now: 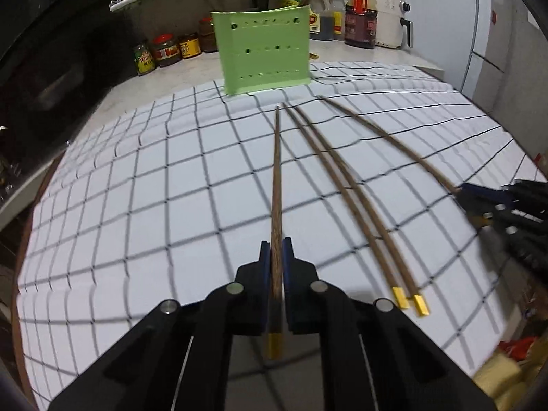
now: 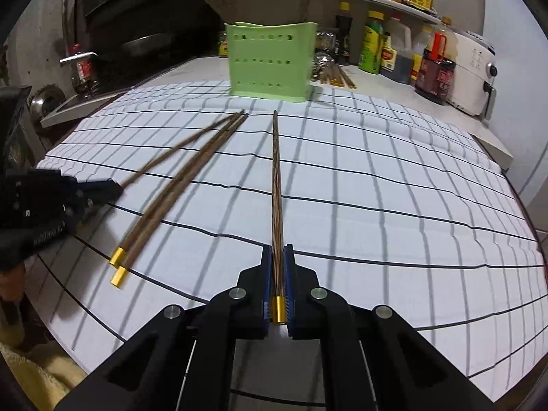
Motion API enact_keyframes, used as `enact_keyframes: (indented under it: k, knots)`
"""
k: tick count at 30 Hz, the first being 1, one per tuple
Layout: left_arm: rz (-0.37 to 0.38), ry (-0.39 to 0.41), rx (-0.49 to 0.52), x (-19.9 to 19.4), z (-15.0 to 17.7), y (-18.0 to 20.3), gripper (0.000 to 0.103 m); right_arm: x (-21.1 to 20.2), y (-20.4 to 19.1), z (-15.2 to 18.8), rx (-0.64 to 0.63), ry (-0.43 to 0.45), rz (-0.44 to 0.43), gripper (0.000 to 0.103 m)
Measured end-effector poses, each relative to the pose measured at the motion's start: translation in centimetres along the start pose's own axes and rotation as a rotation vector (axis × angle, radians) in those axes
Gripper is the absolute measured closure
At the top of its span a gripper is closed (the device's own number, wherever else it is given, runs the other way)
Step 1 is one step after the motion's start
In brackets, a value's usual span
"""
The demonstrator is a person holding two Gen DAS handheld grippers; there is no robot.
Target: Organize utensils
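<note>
Left wrist view: left gripper (image 1: 276, 243) clenched on one brown wooden chopstick with gold cap (image 1: 276, 185), blue pads pressing both sides, chopstick tip pointing toward green perforated plastic utensil holder (image 1: 263, 49). Pair of loose gold-capped chopsticks (image 1: 346, 188) lies just right of it on white checked cloth (image 1: 137, 205) covering bench. Right wrist view: right gripper (image 2: 277, 250) grasping another gold-capped wooden chopstick (image 2: 276, 185), gold cap between pads. Holder stands upright at cloth's far edge, more chopsticks standing inside. Sauce bottles (image 2: 400, 48) behind.
</note>
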State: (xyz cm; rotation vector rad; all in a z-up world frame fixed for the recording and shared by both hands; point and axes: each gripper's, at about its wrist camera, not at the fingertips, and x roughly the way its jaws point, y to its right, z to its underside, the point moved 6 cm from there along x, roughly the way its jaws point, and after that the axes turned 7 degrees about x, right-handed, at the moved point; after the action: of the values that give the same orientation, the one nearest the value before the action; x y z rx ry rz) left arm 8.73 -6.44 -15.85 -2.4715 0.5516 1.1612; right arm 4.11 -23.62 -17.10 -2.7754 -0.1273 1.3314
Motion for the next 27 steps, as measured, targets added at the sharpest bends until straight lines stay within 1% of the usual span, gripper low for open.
enact_keyframes:
  k: [1, 2, 3, 5, 6, 7, 8, 9, 11, 14, 16, 19, 22, 27]
  knots:
    - [-0.008, 0.003, -0.003, 0.2, -0.1, -0.7, 0.096, 0.0, 0.4, 0.0, 0.003, -0.002, 0.006, 0.096]
    - [0.0, 0.007, -0.006, 0.3, -0.1, -1.2, 0.096, -0.1, 0.6, 0.0, 0.004, -0.003, 0.004, 0.096]
    - [0.024, 0.016, -0.009, 0.3, 0.0, -1.6, 0.096, 0.0, 0.9, 0.0, 0.009, -0.004, 0.0, 0.096]
    - [0.056, 0.026, -0.029, 0.1, 0.3, -2.0, 0.091, 0.0, 1.1, 0.0, 0.014, -0.004, -0.016, 0.094]
    - [0.077, 0.036, -0.036, -0.1, 0.5, -2.1, 0.079, 0.0, 1.1, 0.0, 0.015, -0.001, -0.028, 0.093]
    - [0.092, 0.044, -0.046, -0.5, 1.0, -2.2, 0.061, 0.0, 1.0, 0.1, 0.015, 0.002, -0.046, 0.093]
    - [0.093, 0.048, -0.051, -0.7, 1.3, -2.2, 0.057, -0.1, 0.9, 0.2, 0.016, 0.003, -0.056, 0.091]
    - [0.091, 0.054, -0.052, -1.0, 1.8, -2.1, 0.055, -0.1, 0.8, 0.3, 0.016, 0.009, -0.071, 0.088]
    - [0.079, 0.065, -0.052, -1.7, 2.7, -1.8, 0.055, -0.3, 0.4, 0.6, 0.005, 0.021, -0.084, 0.081]
    - [0.07, 0.073, -0.066, -2.4, 3.5, -1.5, 0.057, -0.7, 0.0, 1.0, -0.004, 0.041, -0.086, 0.08]
    - [0.058, 0.08, -0.075, -2.6, 3.7, -1.4, 0.068, -0.8, 0.0, 1.1, 0.005, 0.048, -0.09, 0.08]
    - [0.04, 0.089, -0.062, -2.6, 3.6, -0.9, 0.076, -0.9, 0.0, 1.3, 0.013, 0.061, -0.095, 0.08]
    - [0.045, 0.097, -0.059, -2.5, 3.4, -0.3, 0.077, -1.0, -0.1, 1.4, 0.017, 0.076, -0.09, 0.079]
    - [0.048, 0.096, -0.082, -2.2, 3.0, -0.6, 0.077, -1.0, -0.5, 1.6, 0.014, 0.094, -0.084, 0.078]
